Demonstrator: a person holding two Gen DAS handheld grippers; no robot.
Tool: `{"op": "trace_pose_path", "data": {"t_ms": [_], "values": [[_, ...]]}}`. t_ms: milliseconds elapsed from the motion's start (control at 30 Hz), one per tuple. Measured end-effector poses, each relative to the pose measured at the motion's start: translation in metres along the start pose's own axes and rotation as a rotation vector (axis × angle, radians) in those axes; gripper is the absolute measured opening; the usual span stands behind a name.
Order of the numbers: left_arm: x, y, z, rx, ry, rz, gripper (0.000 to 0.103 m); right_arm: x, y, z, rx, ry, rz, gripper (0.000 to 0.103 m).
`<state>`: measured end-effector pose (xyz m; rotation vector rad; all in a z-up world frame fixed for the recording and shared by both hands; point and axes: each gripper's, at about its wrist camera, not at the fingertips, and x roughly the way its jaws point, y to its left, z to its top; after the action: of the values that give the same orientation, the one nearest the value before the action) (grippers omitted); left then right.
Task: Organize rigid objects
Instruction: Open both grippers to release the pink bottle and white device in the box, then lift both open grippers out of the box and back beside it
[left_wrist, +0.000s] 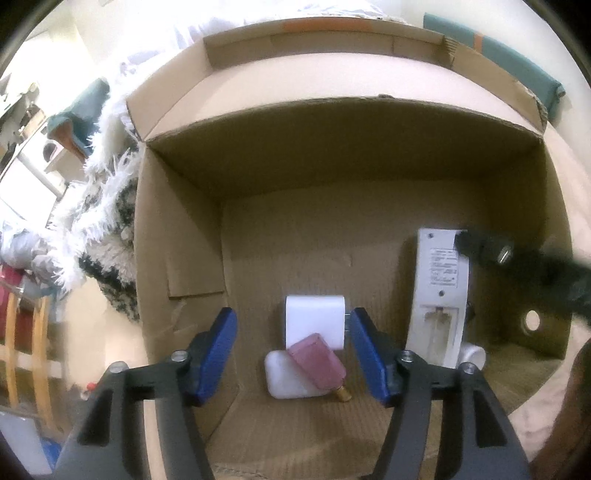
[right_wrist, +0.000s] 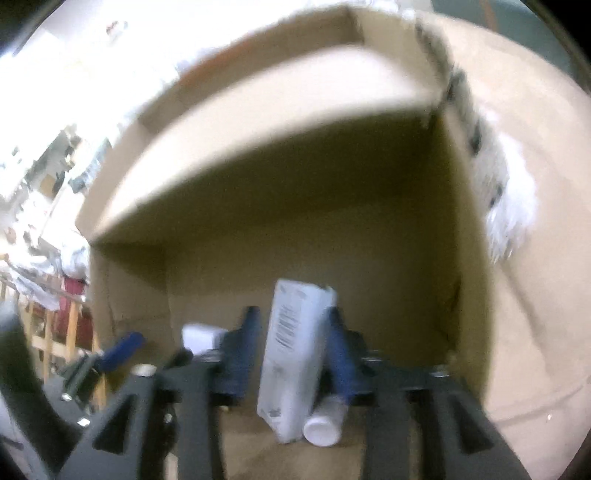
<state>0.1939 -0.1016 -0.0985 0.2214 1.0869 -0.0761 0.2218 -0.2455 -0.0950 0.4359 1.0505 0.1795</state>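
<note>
Inside cardboard box (left_wrist: 177, 236): one pink bottle (left_wrist: 317, 360), three white items.

We're looking down into an open cardboard box (right_wrist: 295, 206); pic is blurry. Our right gripper (right_wrist: 293, 332) has its blue pads either side of a tall white device (right_wrist: 291, 354) w/ printed label, standing on the floor and tilted slightly right; gaps show, esp. on the left. A white cylinder (right_wrist: 323, 424) lies touching its near-right base. Far left: the left gripper (right_wrist: 110, 354), plus a white block (right_wrist: 201, 338).

Both wrist views down into cardboard box (left_wrist: 177, 236)
</note>
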Motion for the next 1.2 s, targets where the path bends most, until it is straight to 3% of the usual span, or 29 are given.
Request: {"op": "trace_pose_path", "data": {"t_ms": [67, 200, 367, 533, 667, 800, 933, 1000, 1200], "values": [[-0.006, 0.002, 0.001, -0.013, -0.008, 0.014, 0.06, -0.009, 0.002, 0.004, 0.002, -0.038, 0.061, 0.069], [-0.014, 0.01, 0.004, -0.032, -0.025, 0.027, 0.06, -0.008, 0.01, 0.004, -0.039, -0.032, 0.039, 0.074], [-0.018, 0.017, 0.008, -0.048, -0.045, 0.018, 0.06, -0.003, 0.012, 0.003, -0.02, 0.001, 0.09, 0.086], [-0.026, 0.016, 0.005, -0.06, -0.045, 0.013, 0.06, -0.002, 0.02, 0.005, -0.043, 0.004, 0.115, 0.086], [-0.034, 0.023, -0.003, -0.075, -0.039, -0.036, 0.06, -0.012, 0.015, 0.003, -0.046, -0.007, 0.128, 0.093], [-0.047, 0.022, -0.005, -0.055, -0.059, -0.091, 0.06, -0.025, 0.01, 0.0, -0.04, -0.036, 0.102, 0.094], [-0.065, 0.025, -0.007, -0.055, -0.111, -0.076, 0.061, -0.04, 0.002, -0.005, -0.013, -0.07, 0.074, 0.093], [-0.07, 0.03, -0.011, -0.059, -0.123, -0.064, 0.069, -0.052, -0.003, -0.011, -0.005, -0.099, 0.05, 0.093], [-0.085, 0.046, -0.021, -0.11, -0.13, -0.049, 0.069, -0.079, -0.008, -0.03, -0.031, -0.118, -0.01, 0.093]]}}
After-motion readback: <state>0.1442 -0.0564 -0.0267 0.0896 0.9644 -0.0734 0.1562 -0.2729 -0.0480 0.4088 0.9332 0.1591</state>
